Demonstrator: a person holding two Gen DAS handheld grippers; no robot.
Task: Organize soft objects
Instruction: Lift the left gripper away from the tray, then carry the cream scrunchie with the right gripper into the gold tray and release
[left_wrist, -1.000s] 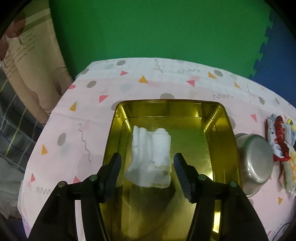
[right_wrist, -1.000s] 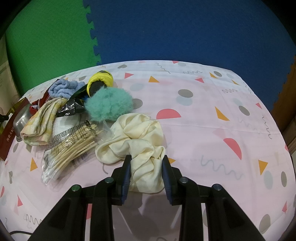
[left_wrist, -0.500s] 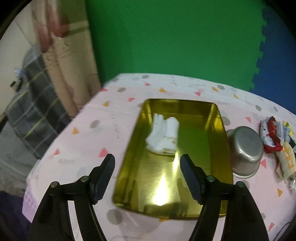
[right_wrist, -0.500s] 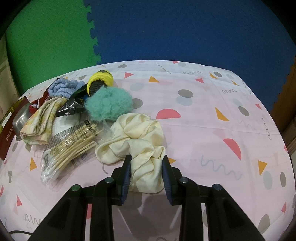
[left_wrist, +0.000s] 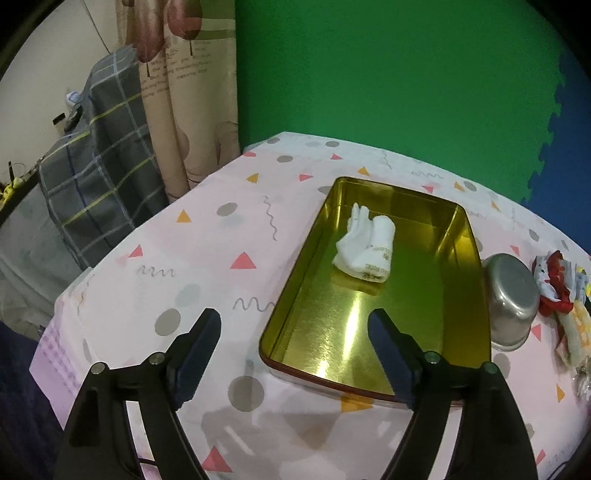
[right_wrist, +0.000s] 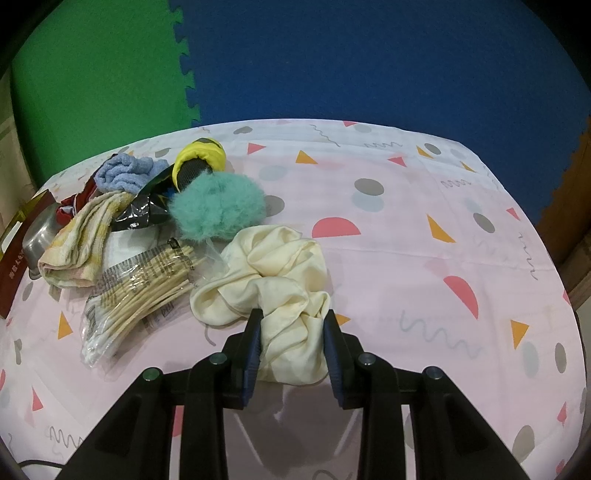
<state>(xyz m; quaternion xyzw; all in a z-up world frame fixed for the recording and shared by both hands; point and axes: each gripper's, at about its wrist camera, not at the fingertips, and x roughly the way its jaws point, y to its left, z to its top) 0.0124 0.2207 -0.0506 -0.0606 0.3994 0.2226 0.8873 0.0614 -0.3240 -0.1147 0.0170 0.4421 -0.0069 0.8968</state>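
- Left tongs (left_wrist: 295, 334) gaping, jaws just opening, nothing between; folded white knit socks (left_wrist: 365, 247) inside glossy gold tin tray (left_wrist: 469, 236).
- Right tongs (right_wrist: 291, 332) clamp crumpled cream satin scrunchie (right_wrist: 273, 273), probably lifted slightly.

My tray (left_wrist: 291, 317) sits on the table (left_wrist: 207, 258) with folded socks (left_wrist: 365, 245) in its far half. A bowl (left_wrist: 511, 299) lies just right of it, a cloth pile (left_wrist: 557, 295) beyond.
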